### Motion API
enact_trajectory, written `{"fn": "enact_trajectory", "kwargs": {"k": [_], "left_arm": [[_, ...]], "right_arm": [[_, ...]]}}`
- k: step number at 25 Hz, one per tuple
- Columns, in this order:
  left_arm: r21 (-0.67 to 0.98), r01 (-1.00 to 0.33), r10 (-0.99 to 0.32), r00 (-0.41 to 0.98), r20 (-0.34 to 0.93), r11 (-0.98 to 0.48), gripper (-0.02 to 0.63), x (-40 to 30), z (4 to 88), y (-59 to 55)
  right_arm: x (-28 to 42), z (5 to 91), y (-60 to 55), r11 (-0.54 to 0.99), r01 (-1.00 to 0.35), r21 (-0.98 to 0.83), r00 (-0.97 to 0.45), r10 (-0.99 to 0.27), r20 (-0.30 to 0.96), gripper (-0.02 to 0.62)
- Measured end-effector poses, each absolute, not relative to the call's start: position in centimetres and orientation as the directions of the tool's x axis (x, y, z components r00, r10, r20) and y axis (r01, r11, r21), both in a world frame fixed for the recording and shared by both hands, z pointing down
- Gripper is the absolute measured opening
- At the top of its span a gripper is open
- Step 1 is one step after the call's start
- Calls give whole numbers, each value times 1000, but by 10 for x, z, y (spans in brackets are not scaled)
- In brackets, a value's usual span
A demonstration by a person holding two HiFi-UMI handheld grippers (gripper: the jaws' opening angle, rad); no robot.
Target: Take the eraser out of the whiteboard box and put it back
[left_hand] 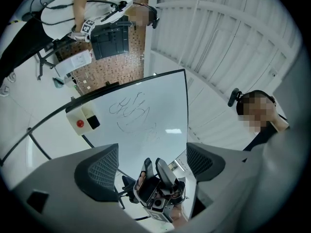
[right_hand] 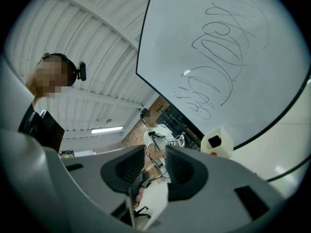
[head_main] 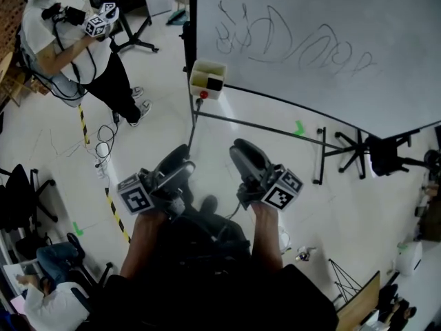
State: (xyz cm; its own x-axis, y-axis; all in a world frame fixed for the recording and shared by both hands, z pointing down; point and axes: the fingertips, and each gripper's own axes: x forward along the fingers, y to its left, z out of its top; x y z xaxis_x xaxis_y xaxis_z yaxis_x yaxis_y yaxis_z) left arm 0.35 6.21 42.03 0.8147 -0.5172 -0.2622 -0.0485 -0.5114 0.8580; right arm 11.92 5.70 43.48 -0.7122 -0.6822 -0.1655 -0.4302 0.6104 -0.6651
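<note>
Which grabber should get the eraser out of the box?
Left, probably. The left gripper has jaws wide apart, ready to fit round the eraser; the right gripper has them nearly together. Both are about equally far from the box.

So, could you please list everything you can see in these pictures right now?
whiteboard: one, white with dark scribbles, upper right of the head view
whiteboard box: one, cream, at the board's lower left corner
eraser: one, black, inside the box
red dot: one, red, on the box's front
striped tape: two strips, yellow and black, floor at left
green marks: two, green, floor
chairs: at least two, black, right and left edges
standing person: one, white top, upper left, holding grippers
seated person: one, lower left
left gripper: one, grey, jaws apart, empty
right gripper: one, grey, jaws narrowly apart, empty
</note>
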Motion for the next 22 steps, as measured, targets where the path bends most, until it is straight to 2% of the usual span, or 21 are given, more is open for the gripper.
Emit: {"fn": "enact_trajectory", "kwargs": {"k": [5, 22], "left_arm": [[873, 24, -496, 815, -300, -488, 428, 2, 426, 25], [898, 100, -427, 854, -298, -427, 428, -44, 454, -95]], "right_arm": [[112, 437, 27, 598, -491, -633, -716, -691, -97, 152], [61, 459, -86, 509, -662, -550, -663, -740, 114, 192]]}}
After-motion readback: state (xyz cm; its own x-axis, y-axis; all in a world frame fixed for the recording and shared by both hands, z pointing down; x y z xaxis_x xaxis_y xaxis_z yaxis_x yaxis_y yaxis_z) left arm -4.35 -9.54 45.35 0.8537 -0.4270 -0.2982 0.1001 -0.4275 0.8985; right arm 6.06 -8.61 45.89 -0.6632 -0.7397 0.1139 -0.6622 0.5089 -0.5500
